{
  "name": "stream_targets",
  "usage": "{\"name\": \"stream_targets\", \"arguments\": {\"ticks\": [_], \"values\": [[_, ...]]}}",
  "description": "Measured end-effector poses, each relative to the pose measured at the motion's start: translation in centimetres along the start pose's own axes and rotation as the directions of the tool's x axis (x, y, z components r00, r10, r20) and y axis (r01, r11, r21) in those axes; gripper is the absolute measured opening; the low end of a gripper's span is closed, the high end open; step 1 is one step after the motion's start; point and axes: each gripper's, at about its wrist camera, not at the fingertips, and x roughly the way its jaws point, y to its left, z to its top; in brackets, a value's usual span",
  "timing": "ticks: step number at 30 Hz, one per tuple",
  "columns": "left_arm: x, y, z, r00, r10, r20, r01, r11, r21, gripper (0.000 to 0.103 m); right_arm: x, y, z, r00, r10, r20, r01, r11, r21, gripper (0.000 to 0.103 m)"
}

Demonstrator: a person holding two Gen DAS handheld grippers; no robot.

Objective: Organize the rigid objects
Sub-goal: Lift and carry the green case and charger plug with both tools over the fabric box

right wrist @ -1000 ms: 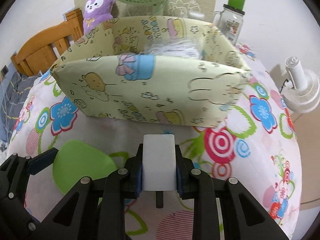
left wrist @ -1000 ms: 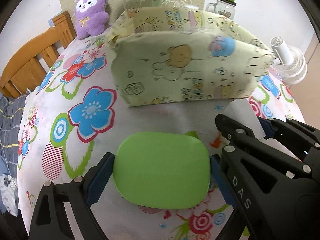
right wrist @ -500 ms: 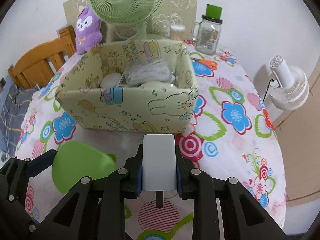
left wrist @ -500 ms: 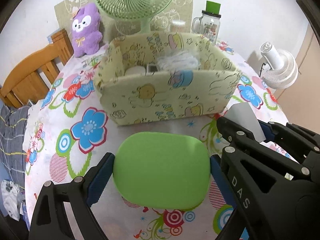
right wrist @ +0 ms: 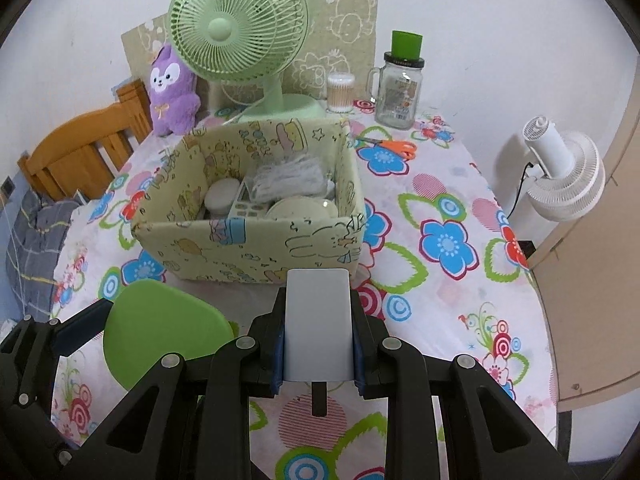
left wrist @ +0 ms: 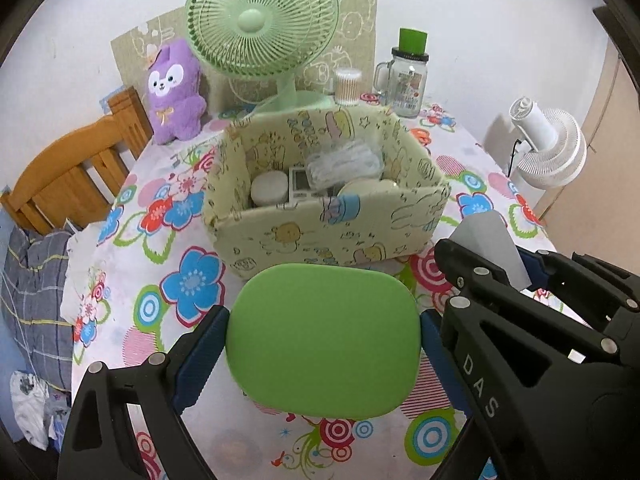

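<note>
Flower-print tablecloth [right wrist: 448, 208] covers the table, white wall behind, wooden chair [left wrist: 76, 168] at the left edge.

Left gripper [left wrist: 324, 344]: jaws wide, clamped on the green case [left wrist: 324, 340]. Blue pads press its left and right edges, and it is held clear above the cloth. Case is a flat rounded rectangle, plain matte lime green, no markings visible. It sits square between the fingers, just in front of the storage box [left wrist: 332, 236] in the left wrist view.

Right gripper [right wrist: 318, 340]: jaws pulled in tight on the white card-like block [right wrist: 318, 324]. Pads grip its two long edges, and its top end sticks out past the fingertips toward the box. Block is a plain white upright rectangle with rounded corners. No label visible.

The two grippers sit side by side. The left one shows at the lower left of the right wrist view, the green case there too [right wrist: 160, 328].

Box: pale yellow fabric with cartoon print, open top, standing on the table just beyond both grippers. Inside: a round white container [right wrist: 220, 200], a remote-like keypad device [right wrist: 248, 208], a clear bag of white stuff [right wrist: 288, 180], a cream domed item [right wrist: 300, 210].

Behind the box: green desk fan [right wrist: 236, 40], purple plush [right wrist: 170, 88], cotton swab tub [right wrist: 340, 92], glass jar with green lid [right wrist: 400, 84], orange scissors [right wrist: 394, 146]. White floor fan [right wrist: 560, 172] stands off the table at the right.
</note>
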Motion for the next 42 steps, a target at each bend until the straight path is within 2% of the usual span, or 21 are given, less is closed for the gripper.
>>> {"name": "stream_targets", "arguments": {"ticks": [9,19,31,42], "values": [[-1.8,0.4,1.3,1.0,0.009,0.013,-0.009,1.0,-0.02,0.095,-2.0,0.3,1.4,1.0,-0.003,0.02,0.003,1.0,0.002,0.029],[-2.4,1.3,3.3,0.999,0.016,0.036,-0.015,0.999,-0.039,0.095,-2.4,1.0,3.7,0.999,0.004,0.034,-0.003,1.0,-0.015,0.029],[-1.6,3.2,5.8,0.998,0.04,0.047,-0.038,0.998,-0.056,0.095,-0.8,2.5,6.9,0.999,0.036,0.036,-0.034,0.999,-0.033,0.029],[0.7,3.5,8.4,0.999,0.029,0.037,-0.027,0.998,-0.05,0.095,1.8,2.5,9.4,0.999,0.032,0.017,-0.031,0.999,-0.044,0.028]]}}
